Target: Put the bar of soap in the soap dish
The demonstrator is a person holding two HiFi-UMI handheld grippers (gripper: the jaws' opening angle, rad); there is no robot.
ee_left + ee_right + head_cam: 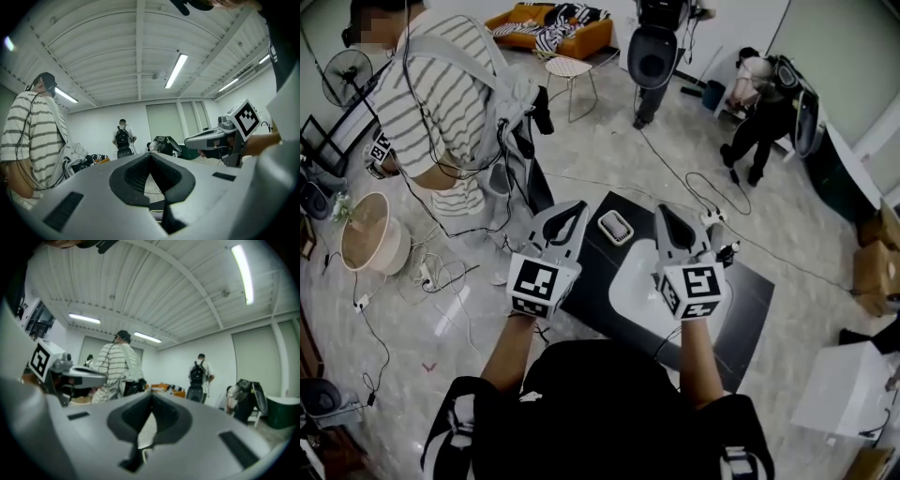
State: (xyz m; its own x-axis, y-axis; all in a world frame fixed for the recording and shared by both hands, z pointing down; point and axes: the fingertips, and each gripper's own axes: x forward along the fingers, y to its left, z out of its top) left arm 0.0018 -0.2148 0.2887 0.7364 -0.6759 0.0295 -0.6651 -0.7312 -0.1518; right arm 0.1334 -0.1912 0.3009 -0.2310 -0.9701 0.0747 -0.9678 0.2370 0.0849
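Risk: knocking dish, centre frame, along table if lowered unopened | left gripper, right gripper both pressed together, empty | dish contents unclear.

**Bright overhead tubes, heavy fisheye bend**

Ceiling strip lights flood the room evenly. One tube burns out to white glare in the right gripper view. The pale floor carries a soft sheen and weak shadows. All three pictures bow outward, and both gripper views go black at the corners, with a soft nearest foreground.
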